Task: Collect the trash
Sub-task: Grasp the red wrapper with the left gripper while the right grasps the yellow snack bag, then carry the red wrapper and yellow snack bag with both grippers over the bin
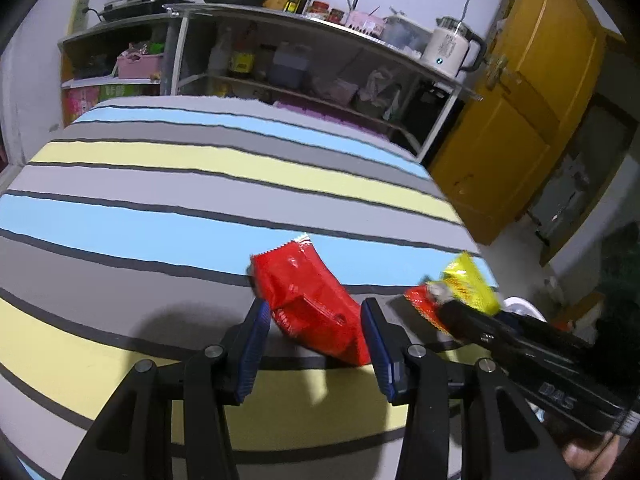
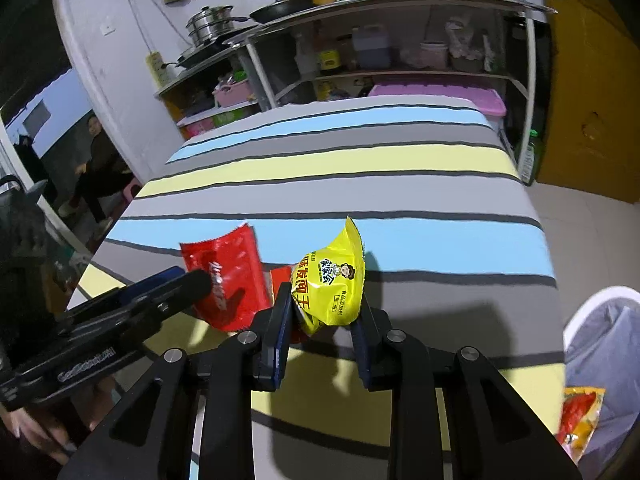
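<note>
A red snack packet sits between the blue pads of my left gripper, which touch both its sides and hold it over the striped tablecloth. From the right wrist view the same red packet stands tilted behind the left gripper. My right gripper is shut on a yellow packet, which is raised off the cloth. A small red-orange wrapper shows beside its left finger; whether it is also pinched I cannot tell. In the left wrist view the right gripper holds the yellow packet at the table's right edge.
A white-rimmed bin with a grey liner stands off the table's right edge, with a red-and-yellow packet in it. Kitchen shelves with pots and bottles stand beyond the far edge. A person sits at the left.
</note>
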